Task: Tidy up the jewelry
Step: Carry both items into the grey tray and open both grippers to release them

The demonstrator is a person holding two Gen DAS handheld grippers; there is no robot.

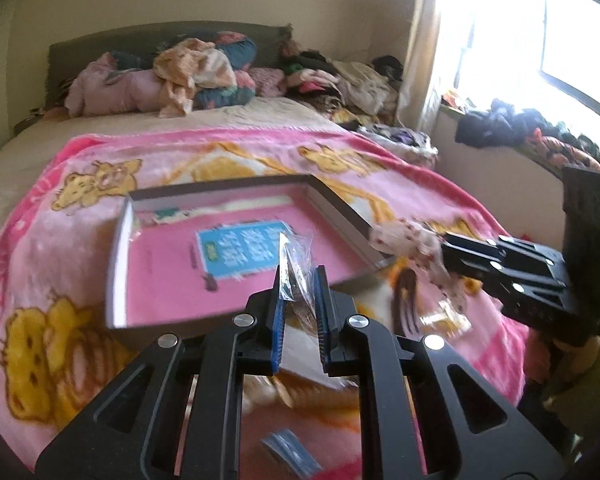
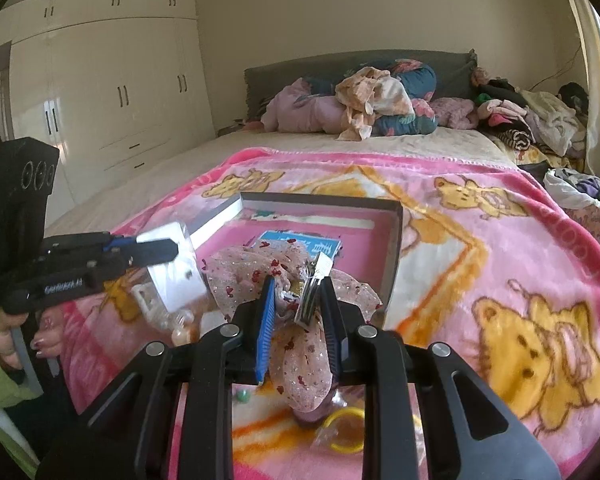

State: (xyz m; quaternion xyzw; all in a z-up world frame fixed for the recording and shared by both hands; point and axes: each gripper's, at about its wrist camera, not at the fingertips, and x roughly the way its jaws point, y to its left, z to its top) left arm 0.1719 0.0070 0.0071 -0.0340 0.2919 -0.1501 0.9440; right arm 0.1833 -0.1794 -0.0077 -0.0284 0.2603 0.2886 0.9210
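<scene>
Jewelry packet (image 1: 296, 264) pinched in my left gripper (image 1: 300, 292) and sheer bow (image 2: 288, 280) clamped in my right gripper (image 2: 298, 304) hung over the box's (image 2: 394, 240) near edge on the blanket (image 2: 500, 248), apparently mid-transfer; each next needed lowering inside and releasing.

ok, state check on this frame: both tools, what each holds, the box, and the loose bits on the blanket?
left tool: shut on clear plastic packet, held above the box
right tool: shut on pink gauze bow, lifted at box's near edge
shallow box: open, no lid on, blue card flat inside
yellow ring: loose on blanket, in clear wrap
</scene>
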